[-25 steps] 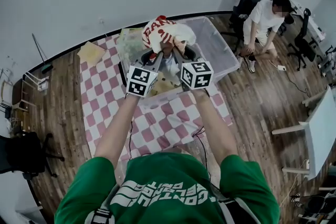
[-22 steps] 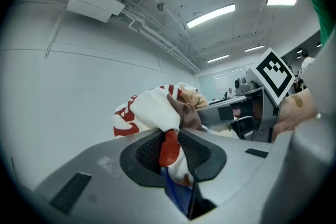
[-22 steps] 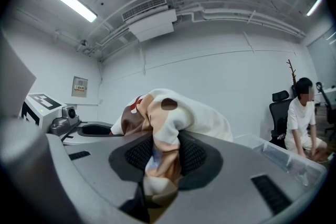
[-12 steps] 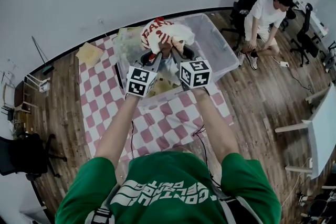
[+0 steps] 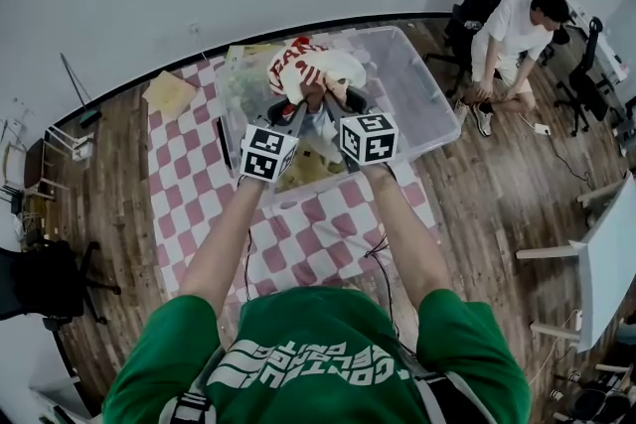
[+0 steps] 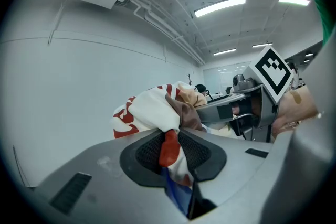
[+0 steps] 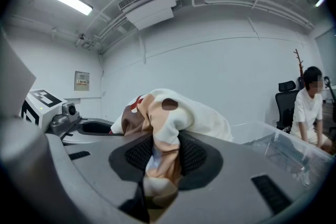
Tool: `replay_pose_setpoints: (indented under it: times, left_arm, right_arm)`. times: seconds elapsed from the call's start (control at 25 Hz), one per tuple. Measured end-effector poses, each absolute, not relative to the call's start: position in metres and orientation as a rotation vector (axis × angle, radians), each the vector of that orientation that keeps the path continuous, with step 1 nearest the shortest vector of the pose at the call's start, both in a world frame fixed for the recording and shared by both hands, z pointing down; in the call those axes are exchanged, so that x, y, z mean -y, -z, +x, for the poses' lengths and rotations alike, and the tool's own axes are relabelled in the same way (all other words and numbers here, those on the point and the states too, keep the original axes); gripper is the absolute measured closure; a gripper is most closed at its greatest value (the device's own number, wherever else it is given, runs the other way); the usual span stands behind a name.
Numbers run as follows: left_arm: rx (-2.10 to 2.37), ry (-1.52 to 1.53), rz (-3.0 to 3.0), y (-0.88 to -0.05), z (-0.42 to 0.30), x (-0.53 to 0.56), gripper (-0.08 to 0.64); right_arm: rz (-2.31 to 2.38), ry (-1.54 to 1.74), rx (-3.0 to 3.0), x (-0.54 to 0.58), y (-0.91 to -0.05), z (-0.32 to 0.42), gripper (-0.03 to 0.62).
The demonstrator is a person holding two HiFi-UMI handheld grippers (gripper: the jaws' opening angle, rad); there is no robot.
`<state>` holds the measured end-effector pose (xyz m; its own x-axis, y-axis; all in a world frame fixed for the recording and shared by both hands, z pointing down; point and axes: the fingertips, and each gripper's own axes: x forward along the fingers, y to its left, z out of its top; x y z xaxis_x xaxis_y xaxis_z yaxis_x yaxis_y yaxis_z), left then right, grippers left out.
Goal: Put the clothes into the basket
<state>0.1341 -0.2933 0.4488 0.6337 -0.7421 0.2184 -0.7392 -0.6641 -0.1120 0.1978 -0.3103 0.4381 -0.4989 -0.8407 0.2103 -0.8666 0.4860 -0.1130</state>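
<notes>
Left claw (image 6: 170,152) and right claw (image 7: 157,157) clench my garment (image 5: 310,67) above the basket (image 5: 422,104) at twelve o'clock; next I lower and release.

Over last second:
- left tool (image 5: 306,102) and right tool (image 5: 336,100) have sunk together, side by side, toward basket (image 5: 422,84)
- bunched cream-and-red garment (image 5: 313,67) has come down with them
- earlier, in head view, garment's top rose well past basket's far rim, against wall; now top sits about level with that rim, and bundle lies within basket's outline, at its far-left part
- head view itself has shifted a little; more of basket's right end shows
</notes>
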Motion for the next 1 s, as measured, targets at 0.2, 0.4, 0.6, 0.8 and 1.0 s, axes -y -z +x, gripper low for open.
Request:
replay_pose_setpoints:
  times: [0.2,0.4,0.6,0.8,1.0]
  left_arm:
    - [-1.327,0.457,-2.862,-0.479,0.129,0.304,0.494]
    - [-1.366,0.518,-2.897,-0.507,0.122,0.316,0.494]
    - [-1.425,0.604,-2.949,-0.543,0.116,0.328,0.494]
    - [-1.456,0.737,-2.996,-0.583,0.115,0.333,0.494]
    - [-1.464,0.875,-3.041,-0.617,0.115,0.333,0.494]
  right_arm:
    - [1.435,-0.382,2.558,0.324,-0.470,0.192,0.477]
    - [1.361,-0.422,2.518,0.338,-0.499,0.184,0.477]
    - [1.279,-0.476,2.449,0.352,-0.534,0.176,0.477]
    - [1.181,-0.562,2.347,0.360,-0.579,0.172,0.477]
    - [1.081,-0.598,2.258,0.360,-0.618,0.169,0.477]
